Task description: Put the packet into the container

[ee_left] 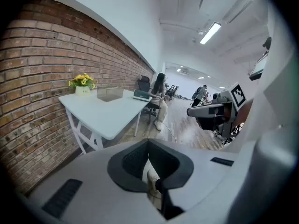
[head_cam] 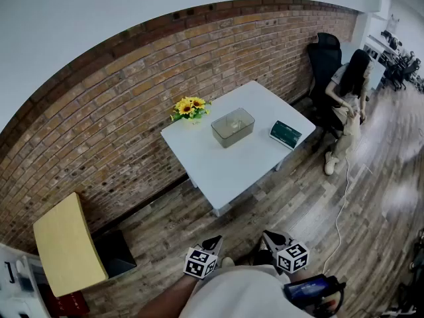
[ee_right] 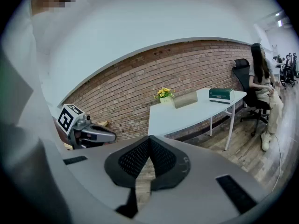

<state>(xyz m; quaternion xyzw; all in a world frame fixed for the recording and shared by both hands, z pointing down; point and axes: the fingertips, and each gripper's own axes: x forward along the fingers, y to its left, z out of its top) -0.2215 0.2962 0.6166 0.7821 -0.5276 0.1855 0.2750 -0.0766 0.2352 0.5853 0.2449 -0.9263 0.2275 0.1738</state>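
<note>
A green packet (head_cam: 285, 134) lies on the right end of the white table (head_cam: 225, 167). A clear, empty container (head_cam: 232, 126) stands at the table's middle, left of the packet. Both grippers hang low, close to my body and far from the table: the left gripper (head_cam: 213, 245) and the right gripper (head_cam: 269, 237). In the left gripper view the left gripper (ee_left: 148, 144) is shut with nothing in it, and the container (ee_left: 110, 94) and packet (ee_left: 141, 94) are far off. The right gripper (ee_right: 149, 141) is shut and empty too, with the packet (ee_right: 221, 94) and container (ee_right: 185, 98) in the distance.
Sunflowers in a pot (head_cam: 189, 107) stand at the table's back corner against the brick wall (head_cam: 99, 111). A person (head_cam: 350, 91) sits on a black chair (head_cam: 324, 58) just right of the table. A yellow-topped box (head_cam: 66, 244) stands at the left. A cable (head_cam: 341, 204) runs over the wooden floor.
</note>
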